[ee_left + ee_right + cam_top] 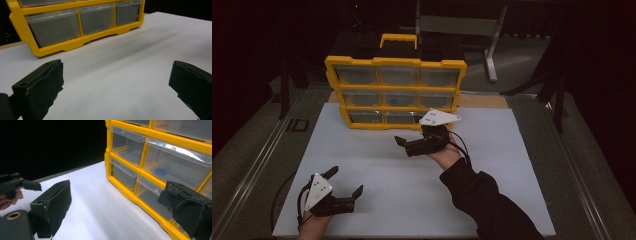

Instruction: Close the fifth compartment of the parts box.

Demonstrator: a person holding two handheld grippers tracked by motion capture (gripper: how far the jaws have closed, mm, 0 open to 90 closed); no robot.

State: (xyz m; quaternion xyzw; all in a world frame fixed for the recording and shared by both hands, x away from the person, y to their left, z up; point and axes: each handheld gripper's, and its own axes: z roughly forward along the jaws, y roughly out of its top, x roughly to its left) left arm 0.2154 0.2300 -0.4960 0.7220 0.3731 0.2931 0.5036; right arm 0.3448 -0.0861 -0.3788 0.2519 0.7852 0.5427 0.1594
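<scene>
A yellow drawer cabinet (394,62) with clear plastic drawers stands upright at the far edge of the white board (412,175). A small blue item (160,171) lies inside one middle-row drawer. My right gripper (412,135) is open, held just in front of the cabinet's bottom row, right of centre. In the right gripper view its jaws (120,205) stand wide apart with nothing between them, the cabinet (140,170) close on the right. My left gripper (346,181) is open near the board's front left corner. Its jaws (116,85) are empty, and the cabinet (75,25) is farther off.
A grey metal stand (492,45) rises behind the cabinet at the back right. A metal rail (257,165) runs along the table's left side. The white board has bare surface between the two grippers. The left hand and gripper (15,185) show at the far left of the right gripper view.
</scene>
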